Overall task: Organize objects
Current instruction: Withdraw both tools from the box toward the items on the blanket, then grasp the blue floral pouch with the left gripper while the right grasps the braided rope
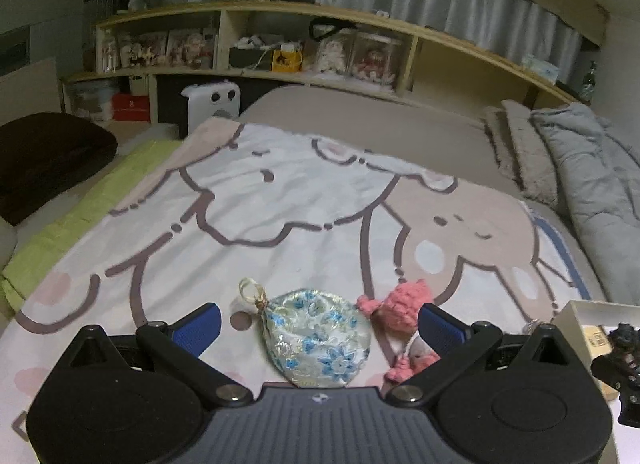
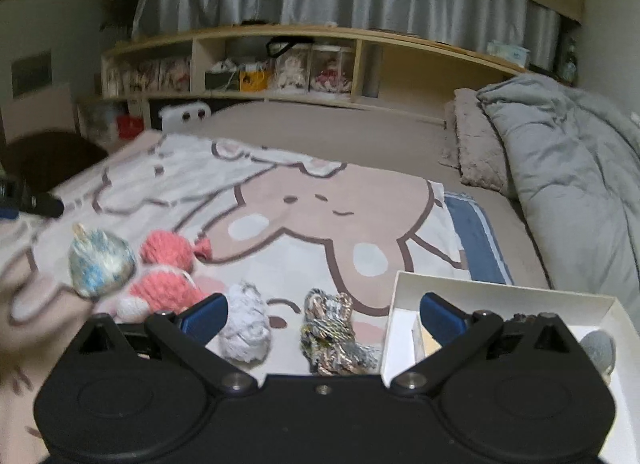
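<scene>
Floral brocade pouch [image 1: 318, 338] lies on the cartoon blanket [image 1: 280, 200] between the left gripper [image 1: 320, 322]'s spread fingers; closing may snag the pink crochet toy [image 1: 404, 304] touching it. Right gripper [image 2: 324, 316] hangs released near the white box [image 2: 520, 292].

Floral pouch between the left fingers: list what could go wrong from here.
1. The pink knitted toy touches the floral pouch and the left hand-held gripper's far finger; closing may snag it.
2. The pouch's cord loop could catch and drag.
3. The white box sits beyond the right hand-held gripper, so a carry may cross it.
</scene>
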A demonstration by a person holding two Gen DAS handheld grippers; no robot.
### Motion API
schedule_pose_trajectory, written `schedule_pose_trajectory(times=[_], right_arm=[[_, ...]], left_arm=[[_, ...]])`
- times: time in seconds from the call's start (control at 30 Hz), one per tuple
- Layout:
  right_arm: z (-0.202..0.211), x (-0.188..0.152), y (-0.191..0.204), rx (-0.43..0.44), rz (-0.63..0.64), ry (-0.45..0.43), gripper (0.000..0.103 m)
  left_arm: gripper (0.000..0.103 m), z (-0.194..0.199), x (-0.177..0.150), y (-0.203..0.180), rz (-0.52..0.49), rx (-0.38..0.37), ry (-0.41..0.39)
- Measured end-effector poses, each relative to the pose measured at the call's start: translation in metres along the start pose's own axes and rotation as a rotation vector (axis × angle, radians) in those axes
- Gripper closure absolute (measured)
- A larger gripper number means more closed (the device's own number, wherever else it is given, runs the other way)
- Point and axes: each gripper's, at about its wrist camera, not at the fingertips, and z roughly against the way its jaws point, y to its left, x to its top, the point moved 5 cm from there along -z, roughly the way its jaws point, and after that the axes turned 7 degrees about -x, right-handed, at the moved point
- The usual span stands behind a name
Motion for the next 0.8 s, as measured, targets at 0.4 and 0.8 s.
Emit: schedule_pose_trajectory(times=[0.4,0.8], right_arm=[[-0.034,-0.021,0.023,-0.116,0.285,0.0,0.006],[-0.066,-0.041,0.042,-0.129,0.438,0.135,0.052]], left_arm=[[0.0,-0.051,-0.03,0.001,0.013,0.05,0.093],[0.0,-0.078,-0.041,0.01,0.078,0.04,0.146]])
